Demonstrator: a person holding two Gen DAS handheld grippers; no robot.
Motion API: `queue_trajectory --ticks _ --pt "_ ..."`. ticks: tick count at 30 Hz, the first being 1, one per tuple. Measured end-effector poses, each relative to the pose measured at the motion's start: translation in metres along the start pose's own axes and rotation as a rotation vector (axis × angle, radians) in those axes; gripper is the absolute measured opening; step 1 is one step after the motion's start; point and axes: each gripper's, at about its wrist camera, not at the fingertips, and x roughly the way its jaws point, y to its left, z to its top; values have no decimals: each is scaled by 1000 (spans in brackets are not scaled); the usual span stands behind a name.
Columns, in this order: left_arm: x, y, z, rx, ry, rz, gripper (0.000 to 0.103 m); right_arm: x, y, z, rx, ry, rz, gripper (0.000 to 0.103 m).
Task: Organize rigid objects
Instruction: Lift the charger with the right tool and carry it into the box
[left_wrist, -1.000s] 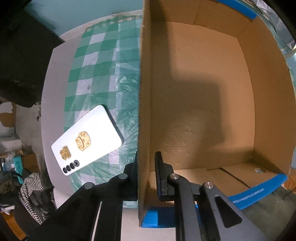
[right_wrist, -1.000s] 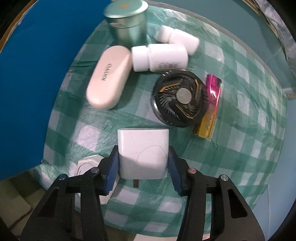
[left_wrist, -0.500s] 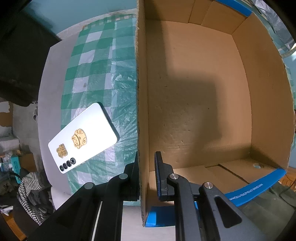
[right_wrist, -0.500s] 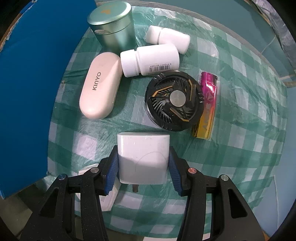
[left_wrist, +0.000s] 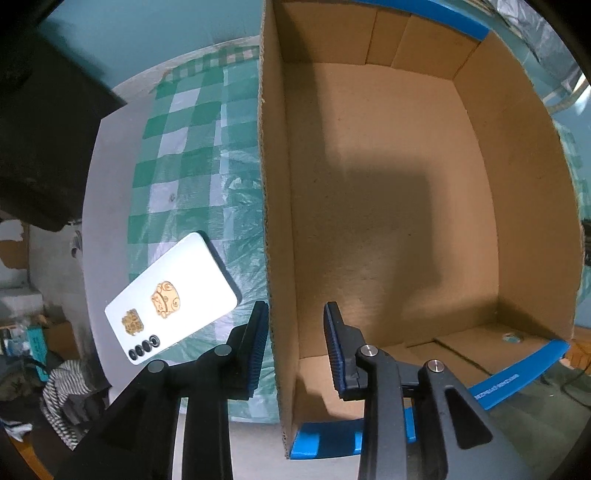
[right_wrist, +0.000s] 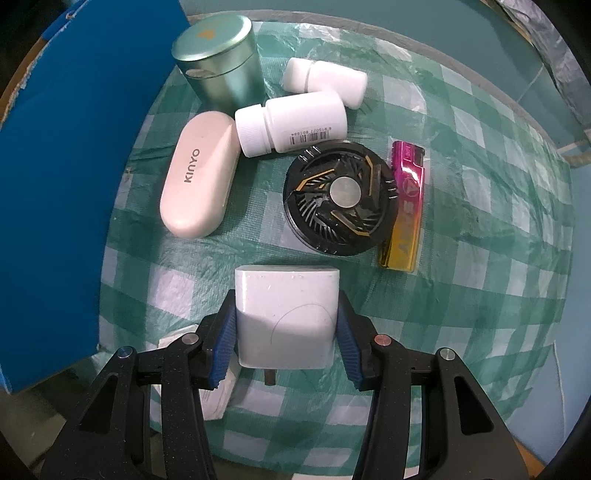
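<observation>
Right now the right gripper (right_wrist: 287, 341) clamps the white charger (right_wrist: 286, 314) above the checked table (right_wrist: 480, 221), its prong pointing back at the wrist, long axis across the jaws. Meanwhile the left gripper (left_wrist: 295, 349) is opening off the cardboard box (left_wrist: 388, 206) wall. Next, I judge, the charger must swing over into the box.

2 bottles (right_wrist: 291, 122) (right_wrist: 325, 83) (white), 1 lighter (right_wrist: 404, 210)

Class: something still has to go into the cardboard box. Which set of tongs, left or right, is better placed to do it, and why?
Right. The right tongs are clamped on the white charger, ready to carry. The left tongs hold nothing: they straddle the wall of the cardboard box, opening.
</observation>
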Motion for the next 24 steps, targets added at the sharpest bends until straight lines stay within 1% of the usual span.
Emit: queue_trajectory --ticks 1,2,4,6,9,12,16,17,20,24 --pt "1 2 2 -4 1 -1 30 -1 -1 0 1 -4 1 49" --pt "1 4 3 -9 -3 -11 29 -3 -7 0 0 -8 3 49" --pt "1 6 1 -16 0 -32 26 -11 -7 -1 -5 -18 5 49" --pt "-1 3 -6 -19 4 -41 24 -17 -8 1 -11 -25 7 49" --pt "0 3 -8 -5 -1 -19 21 -27 -7 5 -19 -38 11 49" --pt "-2 2 -9 12 -11 -19 20 -39 -7 8 -24 -54 17 49" --pt "-2 1 -9 25 -10 2 19 -54 -8 14 -28 -72 18 49" --pt "-3 -2 -11 25 -9 4 18 -62 -6 7 -29 -77 16 49" --pt "-4 -2 -11 27 -12 1 17 -64 -1 15 -33 -88 13 49" --pt "-6 -5 -12 36 -18 6 17 -78 6 18 -42 -105 13 49"
